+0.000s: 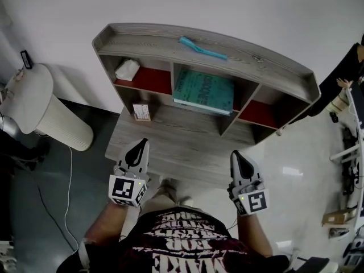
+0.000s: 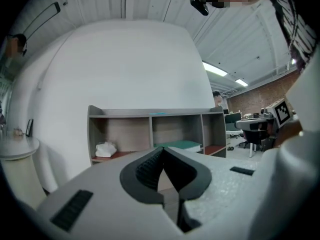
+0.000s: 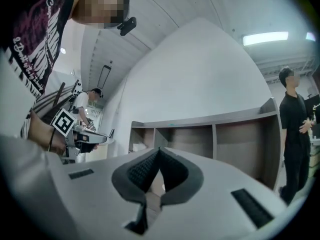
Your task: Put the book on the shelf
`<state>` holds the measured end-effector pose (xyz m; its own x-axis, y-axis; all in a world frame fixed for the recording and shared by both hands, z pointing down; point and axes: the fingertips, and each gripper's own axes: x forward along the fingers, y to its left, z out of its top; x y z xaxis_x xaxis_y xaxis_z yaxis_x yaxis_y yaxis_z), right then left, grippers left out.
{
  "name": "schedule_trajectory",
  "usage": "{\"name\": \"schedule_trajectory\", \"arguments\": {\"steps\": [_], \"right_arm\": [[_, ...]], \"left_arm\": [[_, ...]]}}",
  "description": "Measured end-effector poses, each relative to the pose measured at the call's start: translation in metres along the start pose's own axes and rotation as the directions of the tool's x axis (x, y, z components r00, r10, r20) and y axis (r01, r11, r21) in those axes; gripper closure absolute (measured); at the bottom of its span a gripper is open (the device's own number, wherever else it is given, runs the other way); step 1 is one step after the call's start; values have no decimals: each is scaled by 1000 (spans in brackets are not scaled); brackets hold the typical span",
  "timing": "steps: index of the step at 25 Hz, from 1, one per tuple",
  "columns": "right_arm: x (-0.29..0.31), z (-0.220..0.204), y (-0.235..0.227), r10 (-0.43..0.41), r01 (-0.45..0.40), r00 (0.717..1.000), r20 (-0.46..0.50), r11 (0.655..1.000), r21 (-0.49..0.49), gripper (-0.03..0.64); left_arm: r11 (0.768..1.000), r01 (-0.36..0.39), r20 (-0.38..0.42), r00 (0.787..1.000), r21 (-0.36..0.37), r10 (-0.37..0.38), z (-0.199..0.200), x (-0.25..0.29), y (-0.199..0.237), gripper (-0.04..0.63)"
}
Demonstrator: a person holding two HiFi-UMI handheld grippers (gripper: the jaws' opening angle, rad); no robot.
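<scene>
With left claw point(image 1: 140, 143) and right claw point(image 1: 236, 154) clenched empty, the book point(image 1: 203, 91) lies at the front edge of the shelf's point(image 1: 273, 73) middle compartment, where 1 knock could slide it onto the bench point(image 1: 182, 147).

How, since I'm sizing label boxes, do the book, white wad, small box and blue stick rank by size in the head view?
1. book
2. white wad
3. small box, nearly like the wad
Unranked: blue stick, long but thin, and nearer the camera on the shelf top.
</scene>
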<state>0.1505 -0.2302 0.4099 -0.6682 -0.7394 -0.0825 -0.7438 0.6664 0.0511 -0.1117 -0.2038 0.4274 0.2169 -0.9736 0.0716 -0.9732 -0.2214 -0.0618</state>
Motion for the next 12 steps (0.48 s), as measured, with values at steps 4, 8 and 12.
{"name": "schedule_trajectory", "arguments": {"steps": [4, 8, 12], "right_arm": [[-9, 2, 5, 8, -8, 1000, 6, 1000, 10, 614], [-16, -2, 3, -6, 6, 1000, -8, 1000, 0, 614], [-18, -11, -1, -21, 22, 999, -45, 1000, 2, 614]], "left_arm": [[1000, -25, -28, 999, 2, 25, -9, -16, 0, 590], [999, -35, -36, 999, 10, 35, -7, -22, 4, 591], [999, -31, -32, 999, 19, 32, -1, -19, 7, 591]]}}
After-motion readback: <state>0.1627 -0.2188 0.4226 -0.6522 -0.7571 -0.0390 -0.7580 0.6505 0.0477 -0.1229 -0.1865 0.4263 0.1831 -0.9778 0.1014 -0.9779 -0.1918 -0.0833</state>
